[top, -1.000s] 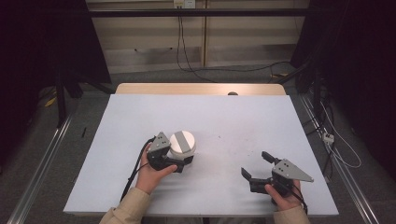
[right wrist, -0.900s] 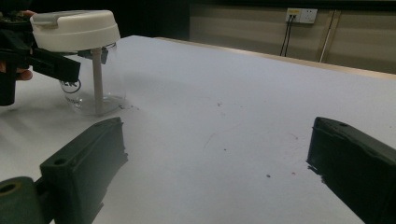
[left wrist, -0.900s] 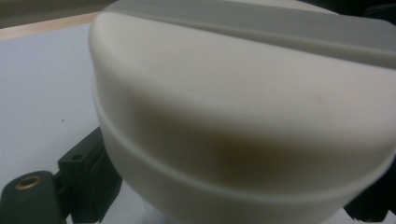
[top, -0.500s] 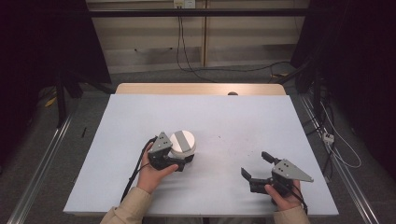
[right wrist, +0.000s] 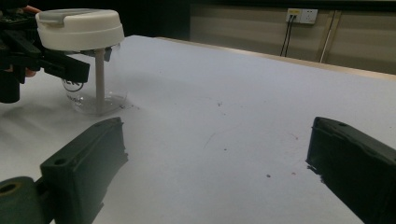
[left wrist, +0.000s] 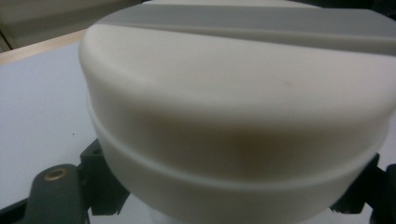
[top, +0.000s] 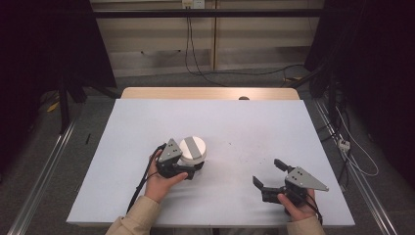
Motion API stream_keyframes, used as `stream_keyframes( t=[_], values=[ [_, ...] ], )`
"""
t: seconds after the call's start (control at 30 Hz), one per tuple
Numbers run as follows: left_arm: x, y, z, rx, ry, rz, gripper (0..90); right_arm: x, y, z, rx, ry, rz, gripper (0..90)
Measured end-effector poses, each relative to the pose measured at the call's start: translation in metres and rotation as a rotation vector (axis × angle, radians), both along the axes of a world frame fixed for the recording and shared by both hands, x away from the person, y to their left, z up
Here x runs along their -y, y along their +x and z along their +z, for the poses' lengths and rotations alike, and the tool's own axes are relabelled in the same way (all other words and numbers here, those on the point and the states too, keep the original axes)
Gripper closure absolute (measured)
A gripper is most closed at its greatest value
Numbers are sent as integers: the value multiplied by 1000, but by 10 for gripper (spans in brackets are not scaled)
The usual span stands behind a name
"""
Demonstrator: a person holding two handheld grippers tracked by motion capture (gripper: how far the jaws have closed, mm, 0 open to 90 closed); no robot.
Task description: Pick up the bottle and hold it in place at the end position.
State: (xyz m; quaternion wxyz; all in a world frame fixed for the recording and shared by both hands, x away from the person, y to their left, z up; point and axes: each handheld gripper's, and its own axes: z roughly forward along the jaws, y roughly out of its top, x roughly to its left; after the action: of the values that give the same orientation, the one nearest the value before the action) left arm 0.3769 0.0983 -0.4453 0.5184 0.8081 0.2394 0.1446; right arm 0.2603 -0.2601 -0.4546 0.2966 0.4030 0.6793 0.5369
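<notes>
A clear cup with a white lid and a grey stem inside stands on the pale table, left of centre. My left gripper is shut on the cup just below the lid, one jaw on each side. In the left gripper view the lid is very close, with black fingers at both lower corners. My right gripper rests near the front right edge, open, with bare table between its fingers. It points toward the cup, well apart from it.
The table's wooden far edge has a small dark object on it. A black cable trails from the left gripper toward the front edge. Floor rails and cables run along both sides of the table.
</notes>
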Motion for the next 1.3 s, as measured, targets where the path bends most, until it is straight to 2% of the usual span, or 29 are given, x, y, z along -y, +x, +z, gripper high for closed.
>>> stream_keyframes(
  t=[0.07,0.17,0.37,0.43,0.6,0.87,1.13,1.3],
  values=[
    [0,0,0,3,-2,6,183,0,0,0,1,3,-1,38],
    [0,1,0,-2,-32,9,184,0,0,0,2,4,-3,38],
    [3,3,4,9,-56,13,184,1,0,0,4,2,-3,38],
    [3,3,5,2,-76,12,184,1,0,0,4,1,-2,38],
    [5,3,11,16,-106,12,184,1,1,0,3,4,-2,38],
    [10,7,15,13,-126,19,184,0,0,0,3,1,-1,38],
    [17,14,16,16,-115,16,184,1,0,0,1,2,1,37],
    [23,19,19,17,-124,12,184,1,0,0,4,5,-1,38]
  ],
)
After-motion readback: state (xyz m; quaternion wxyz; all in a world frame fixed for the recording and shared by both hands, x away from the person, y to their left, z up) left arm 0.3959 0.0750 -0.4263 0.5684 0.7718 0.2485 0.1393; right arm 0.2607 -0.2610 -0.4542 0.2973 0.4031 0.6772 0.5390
